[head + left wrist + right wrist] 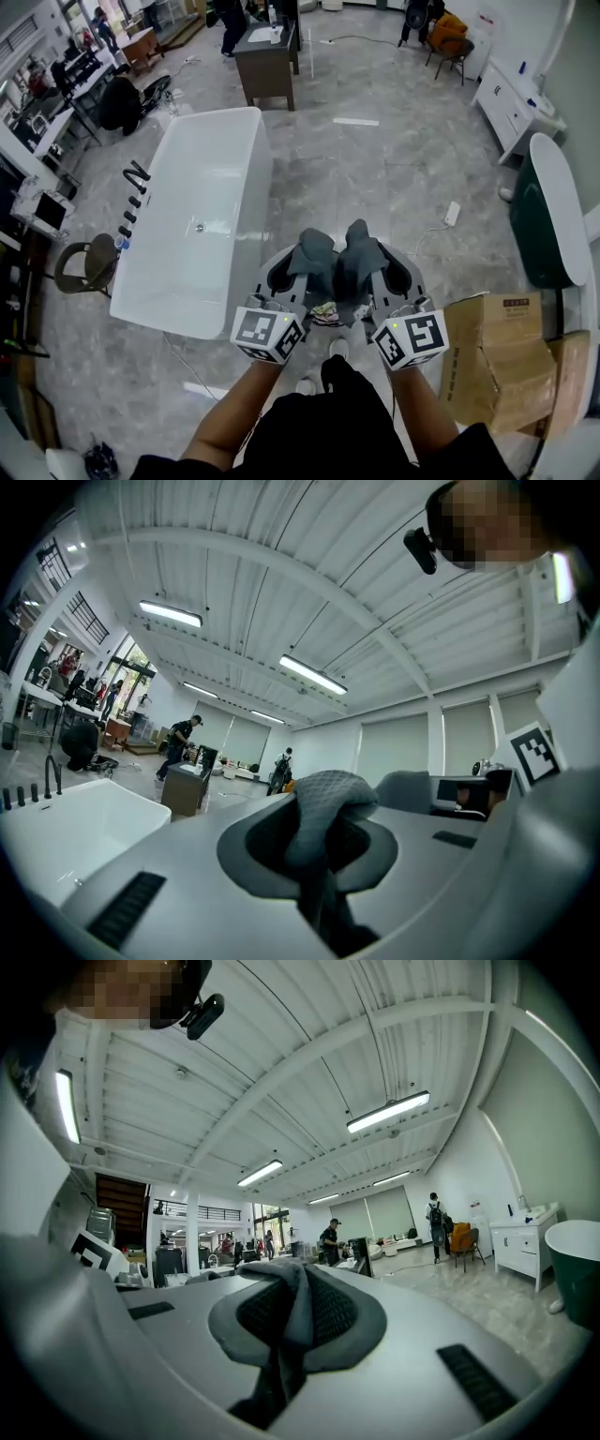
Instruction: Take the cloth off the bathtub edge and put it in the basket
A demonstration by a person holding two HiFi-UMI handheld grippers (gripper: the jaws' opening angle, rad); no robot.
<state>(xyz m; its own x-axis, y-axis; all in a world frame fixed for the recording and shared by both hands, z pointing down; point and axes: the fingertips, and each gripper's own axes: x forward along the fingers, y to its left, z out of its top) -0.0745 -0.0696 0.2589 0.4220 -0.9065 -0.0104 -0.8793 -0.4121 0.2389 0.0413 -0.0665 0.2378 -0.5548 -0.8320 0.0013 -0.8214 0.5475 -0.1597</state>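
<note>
The left gripper (316, 246) has its two dark grey padded jaws pressed together. In the left gripper view (328, 794) the pads meet along one seam, with nothing between them. The right gripper (361, 239) is the same: in the right gripper view (295, 1283) its ribbed grey pads lie flat against each other and pinch nothing.

In the head view the two grippers sit side by side, almost touching, with the jaws pointing away from the person. Each carries its marker cube at the rear, the left cube (267, 335) and the right cube (412, 339), just above the person's bare forearms.

A small patterned patch (324, 311), pale with green and red, shows low in the gap between the two gripper bodies. It cannot be told whether this is the cloth or what it rests on.

The white bathtub (261, 178) stands to the left of the grippers on the grey tiled floor (394, 178), with black taps (136, 175) along its far left rim. It also shows at the lower left of the left gripper view (66, 827).

A dark green tub (539, 225) stands well off to the right, with cardboard boxes (492, 356) near the right gripper. A dark bench (267, 66) stands beyond the white bathtub.
</note>
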